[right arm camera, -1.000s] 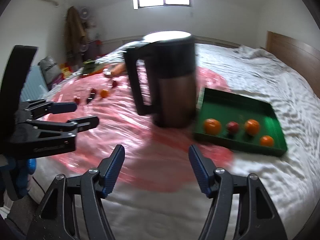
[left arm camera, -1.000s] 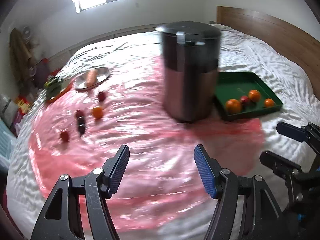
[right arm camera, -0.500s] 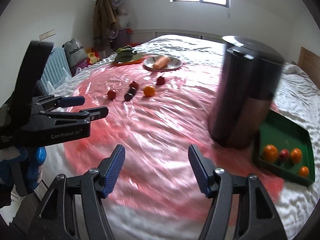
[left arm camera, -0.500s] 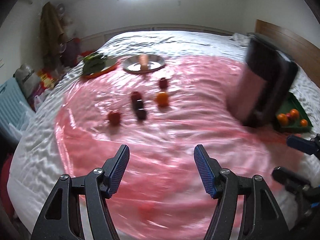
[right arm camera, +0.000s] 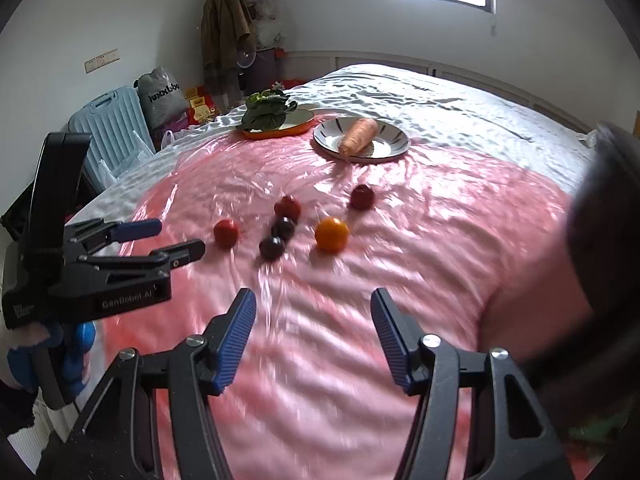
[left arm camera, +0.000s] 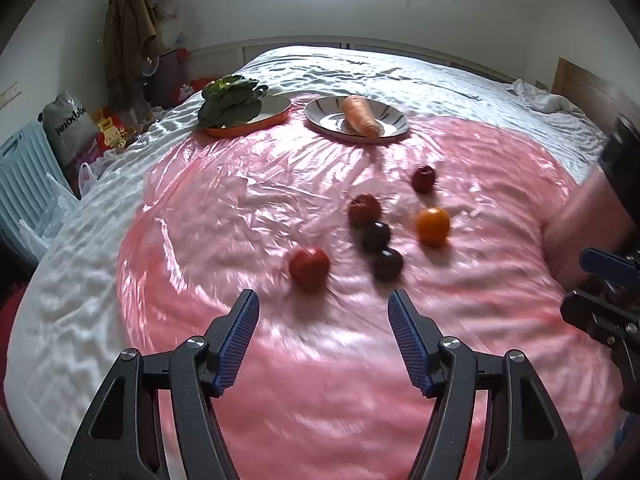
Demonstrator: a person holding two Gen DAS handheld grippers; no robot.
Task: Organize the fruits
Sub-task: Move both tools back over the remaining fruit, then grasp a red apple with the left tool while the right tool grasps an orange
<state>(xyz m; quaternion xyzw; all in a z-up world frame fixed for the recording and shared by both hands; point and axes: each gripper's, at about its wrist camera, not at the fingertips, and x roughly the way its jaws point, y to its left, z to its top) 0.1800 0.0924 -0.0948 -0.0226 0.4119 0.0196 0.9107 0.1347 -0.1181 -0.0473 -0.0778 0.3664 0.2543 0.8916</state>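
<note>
A: Where do the fruits lie?
B: Mid-sheet (left arm camera: 248,200) on the bed: a tomato (left arm camera: 309,264), two plums (left arm camera: 376,236), an orange (left arm camera: 433,225) and two red fruits (left arm camera: 364,209), all ahead of both jaws, untouched.
A: And the jaws?
B: The left gripper (left arm camera: 323,332) stands about half open, empty. The right gripper (right arm camera: 313,330) is wide, has just been closing a little, nothing between.

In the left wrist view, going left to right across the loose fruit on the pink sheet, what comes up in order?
Bright red round fruit → dark red round fruit → small maroon fruit → orange citrus fruit. Two dark plums overlap mid-row, so omitted.
</note>
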